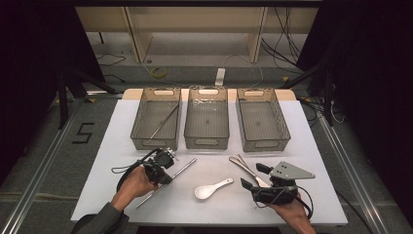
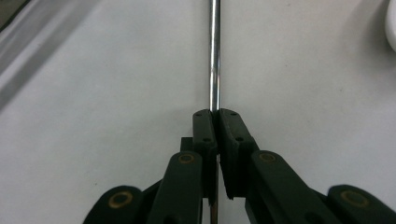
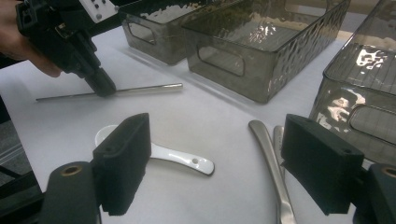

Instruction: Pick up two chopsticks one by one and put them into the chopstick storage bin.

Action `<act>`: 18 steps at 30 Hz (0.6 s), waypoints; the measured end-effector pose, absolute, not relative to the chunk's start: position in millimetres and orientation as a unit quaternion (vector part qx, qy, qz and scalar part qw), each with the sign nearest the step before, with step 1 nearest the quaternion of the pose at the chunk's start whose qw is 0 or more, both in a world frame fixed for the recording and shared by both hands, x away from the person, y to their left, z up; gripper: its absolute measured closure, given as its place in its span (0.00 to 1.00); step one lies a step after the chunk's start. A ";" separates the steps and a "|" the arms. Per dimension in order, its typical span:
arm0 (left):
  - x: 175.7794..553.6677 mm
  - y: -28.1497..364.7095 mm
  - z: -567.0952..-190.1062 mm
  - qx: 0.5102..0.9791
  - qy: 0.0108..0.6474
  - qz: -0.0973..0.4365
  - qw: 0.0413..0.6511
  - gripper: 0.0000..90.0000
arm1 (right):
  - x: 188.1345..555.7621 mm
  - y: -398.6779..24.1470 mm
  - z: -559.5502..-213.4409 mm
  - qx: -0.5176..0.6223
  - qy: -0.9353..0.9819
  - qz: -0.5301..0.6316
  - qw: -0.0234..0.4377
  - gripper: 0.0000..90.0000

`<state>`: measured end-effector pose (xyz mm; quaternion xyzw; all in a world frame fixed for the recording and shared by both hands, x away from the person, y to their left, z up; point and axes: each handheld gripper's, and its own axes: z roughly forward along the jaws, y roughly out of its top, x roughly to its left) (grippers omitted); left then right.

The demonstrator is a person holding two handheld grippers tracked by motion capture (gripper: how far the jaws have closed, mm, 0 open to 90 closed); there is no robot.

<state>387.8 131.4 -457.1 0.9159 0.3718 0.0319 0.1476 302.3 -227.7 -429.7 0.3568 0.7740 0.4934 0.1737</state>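
Note:
A long thin metal rod lies slantwise on the white table. My left gripper is shut on its middle, and in the left gripper view the rod runs straight out from between the closed pads. My right gripper stands open near the front right, nothing between its jaws. In the right gripper view its opening faces a white ceramic spoon and metal tongs, with the left gripper pinching the rod farther off.
Three smoky plastic bins stand in a row at the back: left, middle, right. The left bin holds another thin metal rod. The spoon lies at front centre, the tongs beside the right gripper.

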 end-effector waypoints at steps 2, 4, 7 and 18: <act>389.3 134.9 -453.5 0.916 0.371 0.033 0.150 0.95 | 302.4 -227.9 -429.6 0.358 0.774 0.493 0.173 0.28; 390.1 137.7 -450.2 0.915 0.372 0.033 0.155 0.95 | 302.3 -228.1 -429.6 0.358 0.774 0.493 0.174 0.28; 391.1 143.0 -441.9 0.911 0.374 0.041 0.169 0.95 | 302.3 -227.9 -429.5 0.358 0.774 0.492 0.174 0.28; 394.7 159.3 -413.5 0.893 0.381 0.054 0.232 0.95 | 302.2 -227.8 -429.9 0.359 0.774 0.493 0.172 0.28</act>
